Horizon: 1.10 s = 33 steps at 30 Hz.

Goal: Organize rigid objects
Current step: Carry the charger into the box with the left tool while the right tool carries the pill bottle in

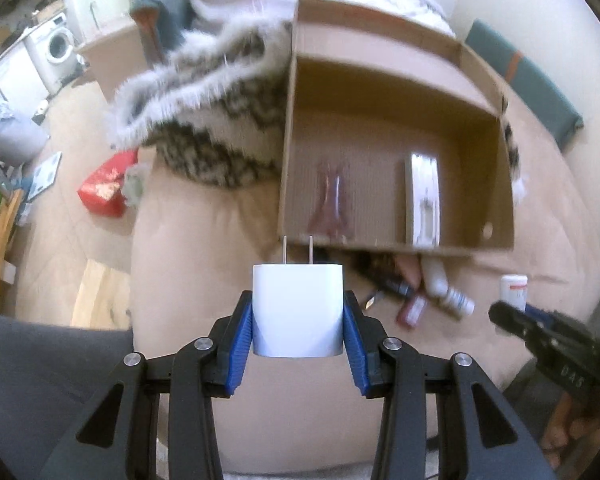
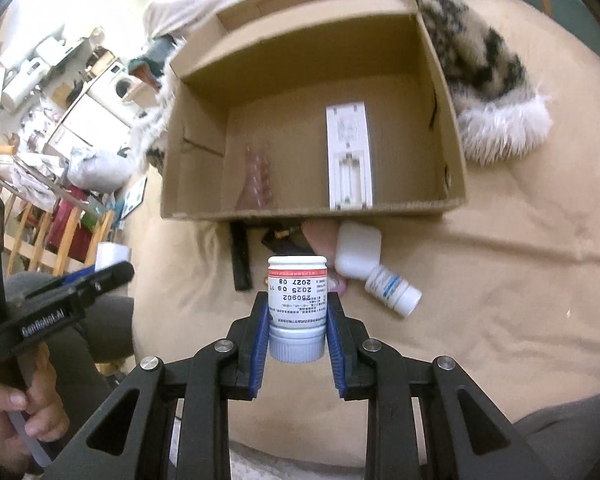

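My left gripper is shut on a white plug charger, prongs pointing away, held above the beige bed short of the open cardboard box. My right gripper is shut on a white pill bottle with a printed label, also short of the box. Inside the box lie a white remote with an open battery bay and a clear pinkish item. The right gripper and its bottle show at the right of the left wrist view.
Between the grippers and the box lie a white bottle, a white case, a black stick and small dark items. A furry patterned blanket borders the box. The room floor lies off the bed's left edge, with a red bag.
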{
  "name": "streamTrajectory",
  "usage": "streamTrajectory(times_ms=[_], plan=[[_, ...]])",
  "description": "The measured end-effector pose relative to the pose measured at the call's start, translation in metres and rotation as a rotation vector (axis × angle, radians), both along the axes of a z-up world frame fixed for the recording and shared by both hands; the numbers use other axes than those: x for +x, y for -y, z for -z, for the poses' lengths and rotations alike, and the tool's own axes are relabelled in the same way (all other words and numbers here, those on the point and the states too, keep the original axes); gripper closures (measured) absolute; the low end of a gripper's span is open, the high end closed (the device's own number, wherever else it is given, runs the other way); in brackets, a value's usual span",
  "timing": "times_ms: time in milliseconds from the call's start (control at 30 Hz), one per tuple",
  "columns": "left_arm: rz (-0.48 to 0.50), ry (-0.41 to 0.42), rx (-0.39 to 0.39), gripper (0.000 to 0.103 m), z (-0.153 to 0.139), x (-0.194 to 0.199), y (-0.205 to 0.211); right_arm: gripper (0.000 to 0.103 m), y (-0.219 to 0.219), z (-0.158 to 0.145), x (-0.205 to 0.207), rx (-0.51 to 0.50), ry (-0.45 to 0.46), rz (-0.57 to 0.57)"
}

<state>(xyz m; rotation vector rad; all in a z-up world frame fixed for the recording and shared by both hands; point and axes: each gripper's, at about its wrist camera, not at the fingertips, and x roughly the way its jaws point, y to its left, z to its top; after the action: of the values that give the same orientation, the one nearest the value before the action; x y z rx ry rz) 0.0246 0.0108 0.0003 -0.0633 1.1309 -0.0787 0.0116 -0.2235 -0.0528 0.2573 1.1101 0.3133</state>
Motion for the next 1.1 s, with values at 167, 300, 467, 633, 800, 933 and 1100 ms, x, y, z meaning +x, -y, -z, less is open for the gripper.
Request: streamTrajectory(times_ms=[167, 300, 467, 633, 800, 933, 1100], plan=[[-0.002, 0.039, -0.022, 0.065, -0.009, 0.023, 0.007, 0.075, 0.002, -0.016, 0.015, 0.015, 0.056, 0.002], [0.008, 0.063, -0.029, 0.065, -0.016, 0.04, 0.017, 0.075, 0.005, -0.037, 0.027, 0.024, 0.113, 0.0], [0.029, 0.082, -0.04, 0.065, -0.022, 0.061, 0.031, 0.075, 0.008, -0.052, 0.047, 0.037, 0.144, -0.007], [0.039, 0.077, -0.035, 0.065, -0.013, 0.081, 0.041, 0.075, 0.009, -0.046, 0.069, 0.047, 0.143, -0.01], [0.048, 0.044, -0.023, 0.065, 0.014, 0.096, 0.048, 0.075, 0.009, -0.024, 0.089, 0.048, 0.108, -0.003], [0.045, 0.022, 0.0, 0.065, 0.039, 0.102, 0.049, 0.075, 0.009, -0.003, 0.099, 0.034, 0.077, 0.008], [0.032, 0.025, 0.062, 0.065, 0.059, 0.1, 0.052, 0.075, 0.007, 0.015, 0.104, -0.042, 0.051, 0.021]])
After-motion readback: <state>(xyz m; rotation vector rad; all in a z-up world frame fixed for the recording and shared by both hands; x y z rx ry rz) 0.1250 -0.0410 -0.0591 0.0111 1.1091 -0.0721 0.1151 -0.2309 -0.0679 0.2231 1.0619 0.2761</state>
